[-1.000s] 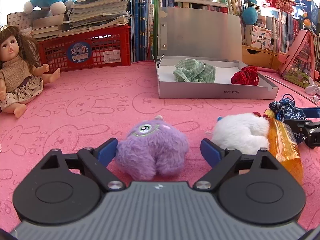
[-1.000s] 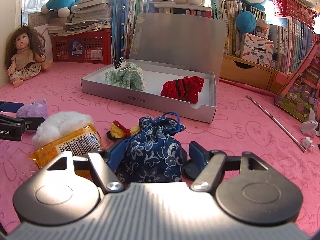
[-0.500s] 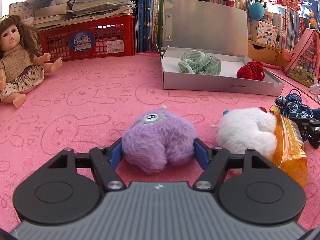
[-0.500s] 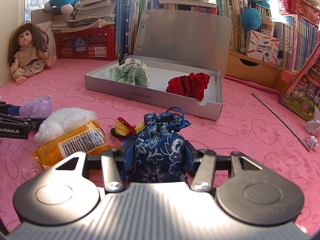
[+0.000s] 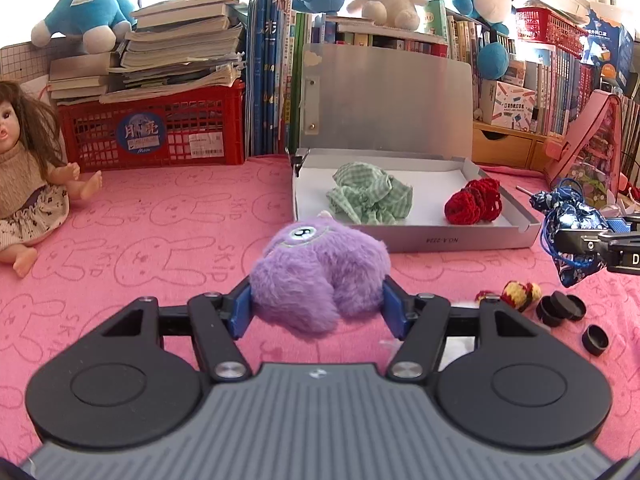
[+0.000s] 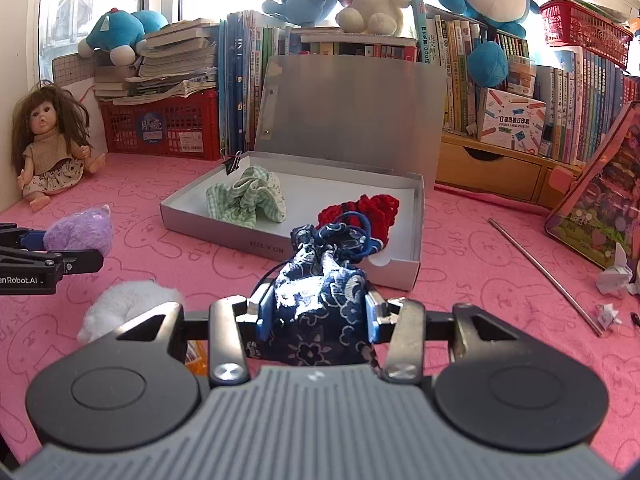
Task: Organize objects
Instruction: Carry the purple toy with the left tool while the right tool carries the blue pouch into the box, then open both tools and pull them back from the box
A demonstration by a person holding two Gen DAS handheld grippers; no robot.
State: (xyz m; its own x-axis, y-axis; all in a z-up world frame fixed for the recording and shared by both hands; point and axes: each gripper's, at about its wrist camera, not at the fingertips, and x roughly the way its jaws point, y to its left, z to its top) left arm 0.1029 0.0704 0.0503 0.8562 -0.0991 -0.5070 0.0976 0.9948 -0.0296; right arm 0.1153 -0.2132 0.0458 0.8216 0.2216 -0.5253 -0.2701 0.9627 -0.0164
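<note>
My left gripper [image 5: 318,306] is shut on a purple one-eyed plush [image 5: 320,272] and holds it above the pink mat. My right gripper [image 6: 316,314] is shut on a blue floral drawstring pouch [image 6: 320,296], lifted in front of the open grey box [image 6: 280,244]. The box [image 5: 452,240] holds a green checked cloth [image 5: 370,198] and a red crochet piece [image 5: 474,200]. The pouch also shows in the left wrist view [image 5: 572,224], the purple plush in the right wrist view [image 6: 78,234].
A white plush [image 6: 124,306] lies on the mat by an orange packet. A small yellow-red knit toy [image 5: 520,292] and black caps [image 5: 560,308] lie right. A doll [image 5: 28,184] sits left. A metal rod [image 6: 544,274] lies right. Books and a red crate [image 5: 156,128] line the back.
Both grippers closed on their objects and lifted them: the left on the purple plush, the right on the blue pouch. Both moved up and toward the box.
</note>
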